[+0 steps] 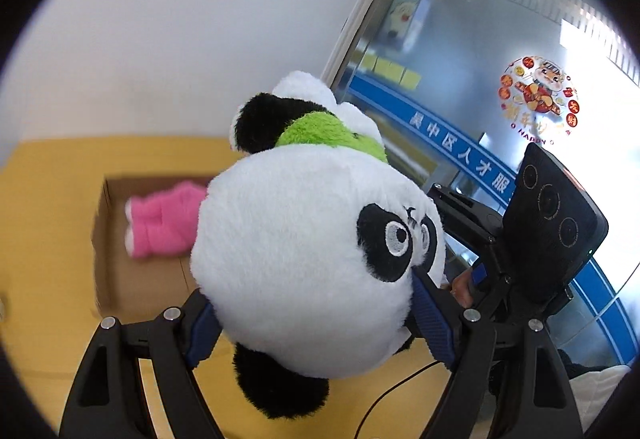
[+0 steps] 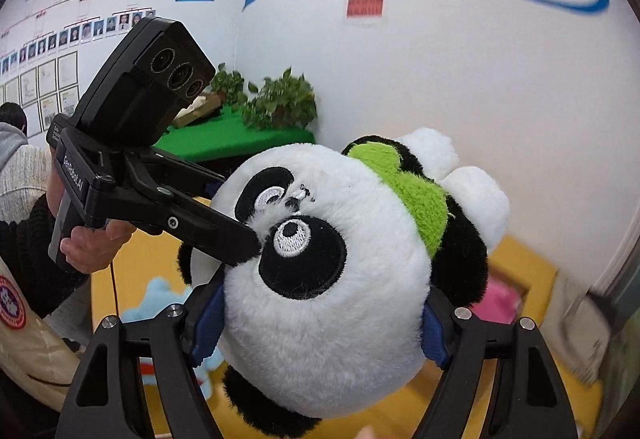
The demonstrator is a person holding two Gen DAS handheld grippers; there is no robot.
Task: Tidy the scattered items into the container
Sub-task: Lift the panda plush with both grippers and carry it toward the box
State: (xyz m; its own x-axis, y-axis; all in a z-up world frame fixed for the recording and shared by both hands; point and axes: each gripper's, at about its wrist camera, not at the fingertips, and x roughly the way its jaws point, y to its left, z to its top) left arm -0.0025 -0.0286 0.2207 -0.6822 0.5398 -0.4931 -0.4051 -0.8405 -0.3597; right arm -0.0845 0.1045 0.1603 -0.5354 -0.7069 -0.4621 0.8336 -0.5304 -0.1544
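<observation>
Round white panda plush [image 1: 304, 263] – black ears, green scarf – clamped between both wide-spread tongs, left [image 1: 316, 323] and right [image 2: 320, 323]

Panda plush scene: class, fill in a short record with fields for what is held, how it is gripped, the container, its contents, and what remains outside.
held item: panda plush, lifted above the yellow table
grip: left gripper and right gripper both clamp its head, jaws wide
container: cardboard box on the table
contents: pink plush
still outside: light blue plush on the table
</observation>
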